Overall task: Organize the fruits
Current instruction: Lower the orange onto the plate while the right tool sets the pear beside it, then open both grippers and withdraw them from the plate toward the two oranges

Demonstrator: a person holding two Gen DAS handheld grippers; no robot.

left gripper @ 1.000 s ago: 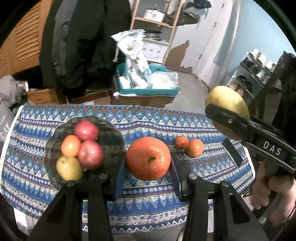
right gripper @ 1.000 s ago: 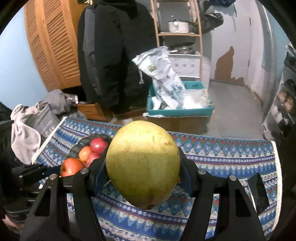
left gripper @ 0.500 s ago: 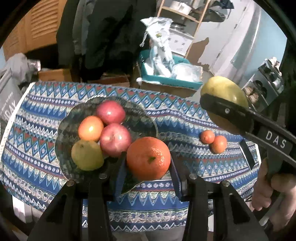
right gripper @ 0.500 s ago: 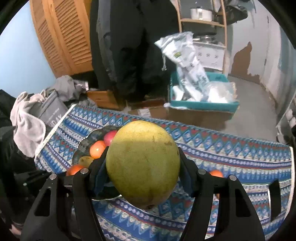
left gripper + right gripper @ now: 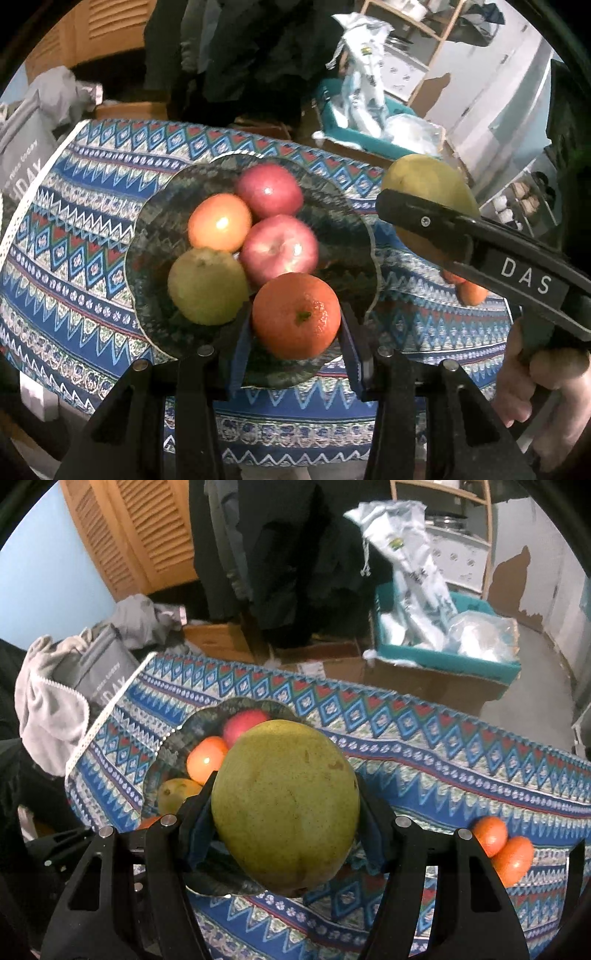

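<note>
1. Tablecloth [image 5: 92, 236], blue patterned, covers the work surface; all fruit sits on or above it.
2. Plate [image 5: 343, 225], dark w/ scalloped rim, left-centre of cloth. Holds two red apples [image 5: 279, 247], one tomato-like orange fruit [image 5: 219, 221], one green-yellow pear [image 5: 207, 284]. Free space appears to be at near-right side only.
3. Mango [image 5: 284, 805], large, yellow-green, clamped between both pads of right gripper [image 5: 284, 834]; carried above cloth at plate's right edge, not touching anything.
4. Orange [image 5: 295, 315], gripped in left gripper [image 5: 295, 328], over plate's near rim, beside pear & front apple. Contact w/ plate cannot be told.
5. Two small tangerines [image 5: 500, 845], touching each other, on cloth right of plate, not yet collected.

Step in hand, as judged: set orange into near-right gap. Lower until it bears on plate, then open jaws slowly; avoid nudging pear or apple, since round fruit may roll off rim. Keep mango clear until left gripper has withdrawn; mango likely needs remaining right-side space.
</note>
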